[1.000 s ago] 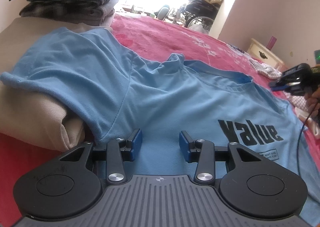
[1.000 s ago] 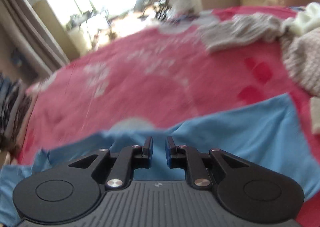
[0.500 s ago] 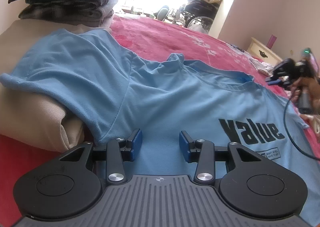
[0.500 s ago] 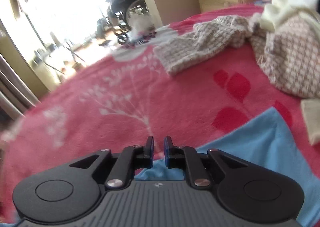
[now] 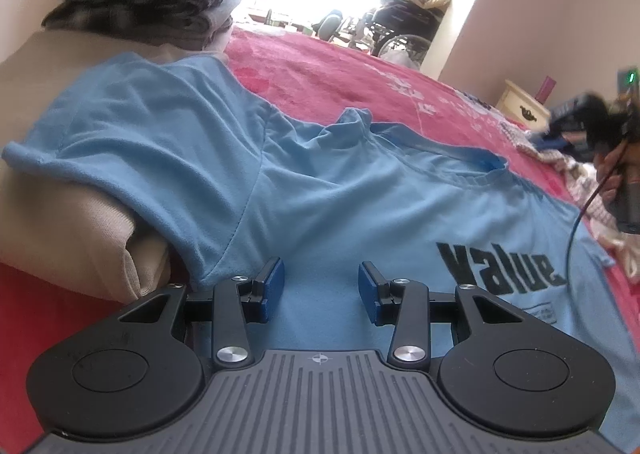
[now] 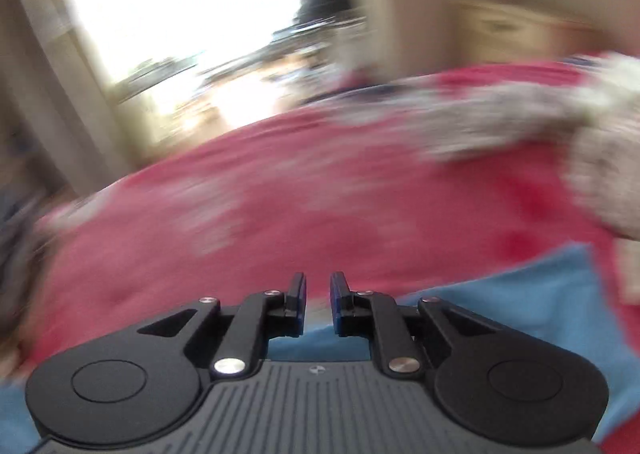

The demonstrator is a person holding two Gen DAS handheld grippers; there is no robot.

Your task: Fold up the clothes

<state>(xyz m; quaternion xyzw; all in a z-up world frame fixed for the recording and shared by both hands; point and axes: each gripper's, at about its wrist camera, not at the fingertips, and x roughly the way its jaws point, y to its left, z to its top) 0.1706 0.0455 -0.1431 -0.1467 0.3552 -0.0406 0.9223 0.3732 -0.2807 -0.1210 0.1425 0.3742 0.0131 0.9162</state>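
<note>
With the left gripper (image 5: 321, 286) spread wide and the right gripper (image 6: 318, 300) nearly pinched on nothing, the blue tee's (image 5: 340, 205) sleeve (image 5: 132, 141) at 10 o'clock, draped on the beige cushion (image 5: 60, 238), will probably skew any fold.

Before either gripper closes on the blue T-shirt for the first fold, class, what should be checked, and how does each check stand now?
1. Left gripper open above the blue T-shirt: ok.
2. Right gripper empty, jaws slightly apart: ok.
3. T-shirt flat: not ok; one sleeve drapes over the beige folded pile.
4. Print "value" faces up: ok.
5. Right wrist view sharp enough to aim: not ok, blurred.
6. Hem position: cannot tell.
</note>
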